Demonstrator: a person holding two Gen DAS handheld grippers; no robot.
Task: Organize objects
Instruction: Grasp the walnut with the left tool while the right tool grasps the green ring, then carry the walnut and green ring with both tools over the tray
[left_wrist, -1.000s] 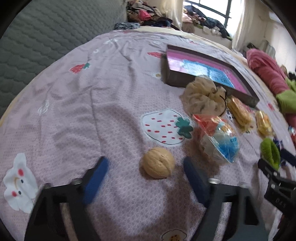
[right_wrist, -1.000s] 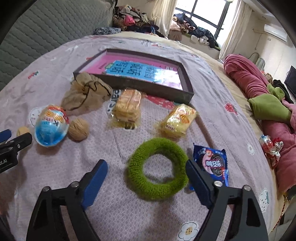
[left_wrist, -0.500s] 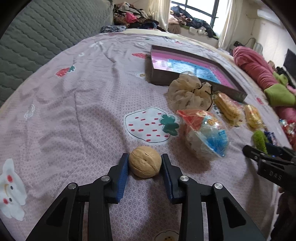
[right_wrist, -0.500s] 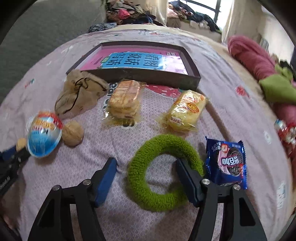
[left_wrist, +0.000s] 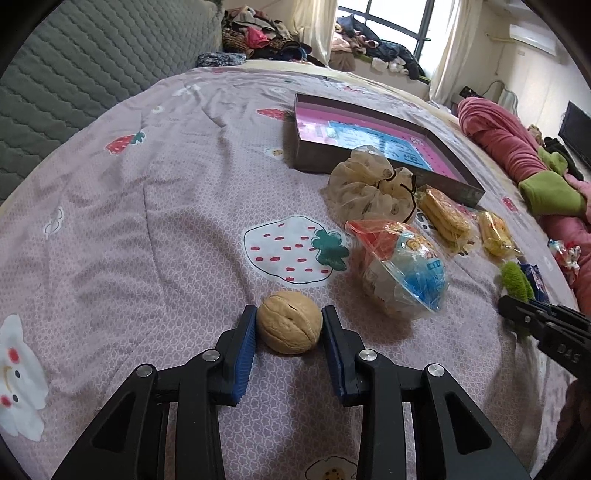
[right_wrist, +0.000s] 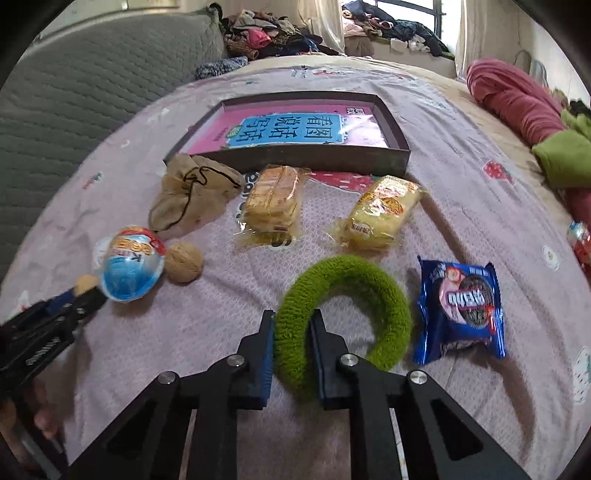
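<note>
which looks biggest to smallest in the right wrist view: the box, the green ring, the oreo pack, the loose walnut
1. box, though farthest away
2. green ring, nearest the camera, so its size is flattered
3. oreo pack
4. loose walnut, clearly smallest

On the bed (right_wrist: 461, 177), the shallow box (right_wrist: 391, 155) lies farthest back, with the drawstring pouch (right_wrist: 192, 192) and two snack packs (right_wrist: 273, 203) (right_wrist: 380, 214) in a row before it. Nearer, from left to right, lie the toy egg (right_wrist: 129, 266), a walnut (right_wrist: 183, 261), the fuzzy ring (right_wrist: 347, 310) and the cookie packet (right_wrist: 460, 310).
</note>
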